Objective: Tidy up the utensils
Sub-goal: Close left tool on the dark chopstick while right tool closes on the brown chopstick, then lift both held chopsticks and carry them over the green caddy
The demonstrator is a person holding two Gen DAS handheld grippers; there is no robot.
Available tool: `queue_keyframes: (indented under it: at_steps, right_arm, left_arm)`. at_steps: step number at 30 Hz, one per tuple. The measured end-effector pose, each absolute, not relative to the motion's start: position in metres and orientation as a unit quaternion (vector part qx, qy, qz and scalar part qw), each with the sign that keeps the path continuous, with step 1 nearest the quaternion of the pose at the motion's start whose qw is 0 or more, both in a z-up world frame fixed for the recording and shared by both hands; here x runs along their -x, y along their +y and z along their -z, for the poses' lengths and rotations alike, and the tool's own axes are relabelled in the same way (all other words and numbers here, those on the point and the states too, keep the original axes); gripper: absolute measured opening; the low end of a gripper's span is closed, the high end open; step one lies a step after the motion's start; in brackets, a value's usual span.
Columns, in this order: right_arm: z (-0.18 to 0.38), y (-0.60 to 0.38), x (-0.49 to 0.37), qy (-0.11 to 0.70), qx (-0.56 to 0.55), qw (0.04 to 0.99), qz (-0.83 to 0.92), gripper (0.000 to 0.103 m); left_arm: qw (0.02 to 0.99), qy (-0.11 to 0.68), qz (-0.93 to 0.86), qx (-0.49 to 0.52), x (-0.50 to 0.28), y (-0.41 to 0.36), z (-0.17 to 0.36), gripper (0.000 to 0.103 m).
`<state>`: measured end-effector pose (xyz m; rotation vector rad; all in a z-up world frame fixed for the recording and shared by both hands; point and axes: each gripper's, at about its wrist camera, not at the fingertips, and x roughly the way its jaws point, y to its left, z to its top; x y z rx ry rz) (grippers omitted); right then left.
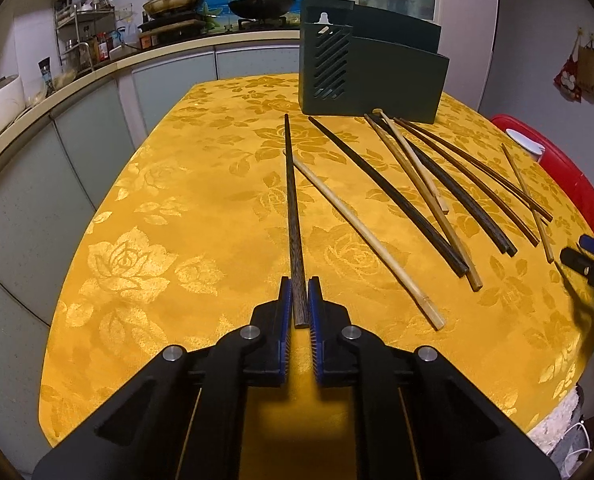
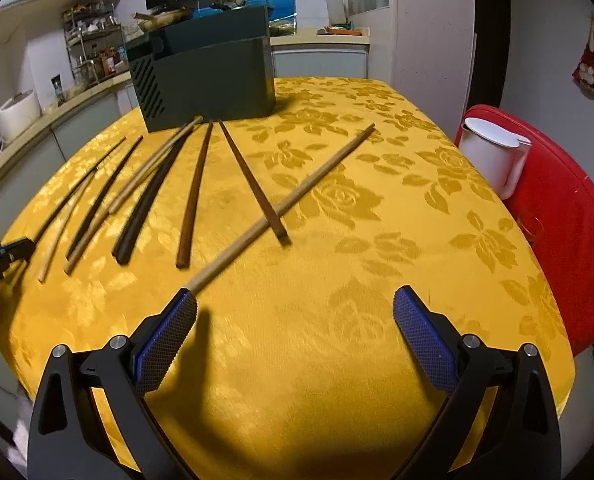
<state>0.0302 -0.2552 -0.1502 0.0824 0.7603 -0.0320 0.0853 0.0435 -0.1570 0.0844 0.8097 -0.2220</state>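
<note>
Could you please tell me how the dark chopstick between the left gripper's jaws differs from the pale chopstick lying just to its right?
The dark chopstick is blackish brown; the pale chopstick is light bamboo colour. The dark one is clamped at its thick end by the left gripper; the pale one lies free on the yellow tablecloth. The dark one points straight away towards the holder; the pale one runs diagonally. Both taper and cross near their far ends.
</note>
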Motion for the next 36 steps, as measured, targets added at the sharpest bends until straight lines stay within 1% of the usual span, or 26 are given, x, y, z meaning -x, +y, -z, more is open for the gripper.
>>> queue_keyframes:
  at_steps: [1, 4, 6, 10, 12, 16, 18, 19, 22, 27, 32, 36]
  right_arm:
    - [0.148, -0.255, -0.032, 0.367, -0.037, 0.929, 0.014, 0.091]
    - [0.142, -0.252, -0.041, 0.360, -0.026, 0.932, 0.011, 0.080]
    - [0.143, -0.250, -0.051, 0.367, -0.019, 0.930, 0.004, 0.064]
    - [0.146, -0.246, -0.068, 0.378, -0.011, 0.926, -0.002, 0.053]
    - [0.150, -0.245, -0.073, 0.389, -0.011, 0.921, -0.006, 0.040]
    - [0.153, -0.243, -0.078, 0.390, -0.010, 0.921, -0.009, 0.031]
    - [0.153, -0.244, -0.078, 0.387, -0.008, 0.922, -0.008, 0.020]
    - [0.153, -0.244, -0.078, 0.386, -0.008, 0.922, -0.008, 0.018]
    - [0.154, -0.244, -0.077, 0.384, -0.005, 0.923, -0.006, 0.014]
    - [0.150, -0.244, -0.070, 0.380, 0.001, 0.925, -0.004, 0.012]
    - [0.128, -0.243, -0.053, 0.352, 0.003, 0.936, -0.010, 0.008]
    - [0.102, -0.243, -0.039, 0.318, -0.003, 0.948, -0.014, 0.007]
  left_arm:
    - [0.912, 0.394, 0.108, -0.039, -0.086, 0.044, 0.157, 0.008]
    - [0.912, 0.394, 0.108, -0.036, -0.086, 0.045, 0.157, 0.008]
    - [0.912, 0.393, 0.108, -0.039, -0.086, 0.044, 0.157, 0.008]
    - [0.912, 0.394, 0.108, -0.037, -0.086, 0.045, 0.157, 0.008]
    - [0.912, 0.393, 0.108, -0.037, -0.086, 0.045, 0.157, 0.008]
    - [0.913, 0.392, 0.108, -0.042, -0.086, 0.045, 0.157, 0.008]
    - [0.913, 0.392, 0.108, -0.041, -0.086, 0.044, 0.157, 0.008]
    - [0.913, 0.392, 0.108, -0.042, -0.086, 0.044, 0.157, 0.008]
    - [0.913, 0.392, 0.108, -0.041, -0.086, 0.045, 0.157, 0.008]
    - [0.910, 0.398, 0.106, -0.037, -0.087, 0.048, 0.155, 0.007]
    - [0.914, 0.393, 0.100, -0.022, -0.083, 0.057, 0.145, 0.007]
    - [0.926, 0.363, 0.104, -0.023, -0.074, 0.058, 0.124, 0.007]
